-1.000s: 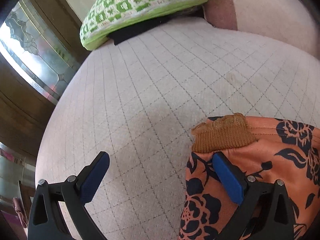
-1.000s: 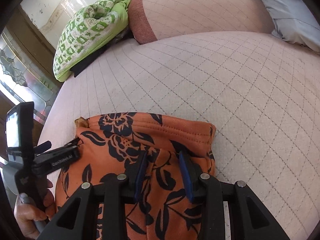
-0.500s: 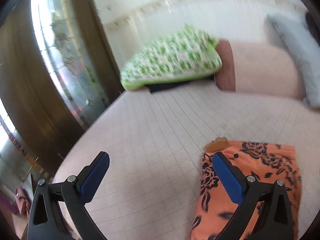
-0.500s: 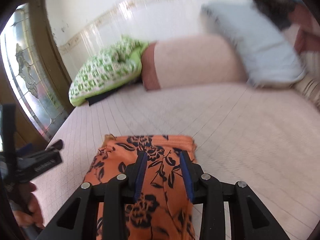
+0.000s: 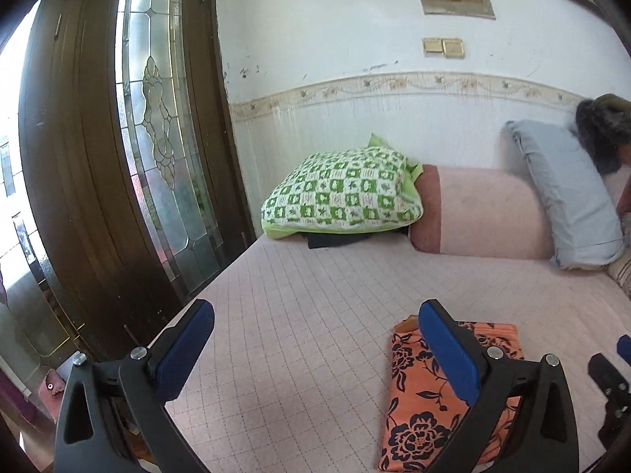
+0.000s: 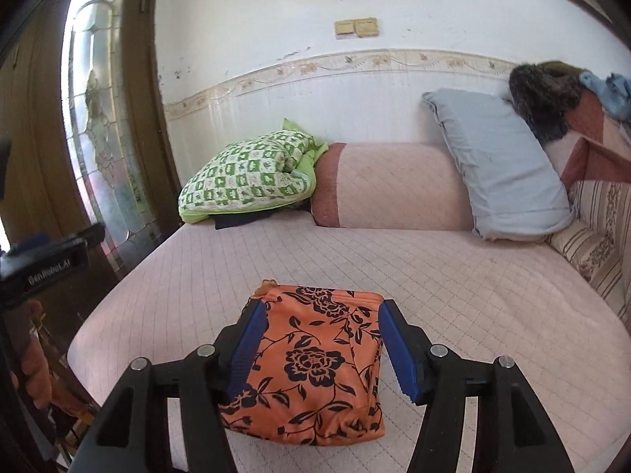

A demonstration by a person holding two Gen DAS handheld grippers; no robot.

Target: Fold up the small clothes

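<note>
Both grippers gape wide, empty: the right gripper [image 6: 321,349] frames the folded orange garment [image 6: 315,358]; the left gripper's [image 5: 315,352] finger hides its near edge.

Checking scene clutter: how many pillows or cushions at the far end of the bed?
3. Green checked pillow at the far left, pink bolster in the middle, grey-blue pillow leaning to its right. More may hide under the bedding pile at the far right.

white wall [image 5: 335,39] | wooden glass door [image 5: 154,138] | pink quilted bed [image 6: 355,260]

pink bed [image 6: 453,276] bearing folded garment [image 6: 315,358], pillows [image 6: 501,165]
</note>
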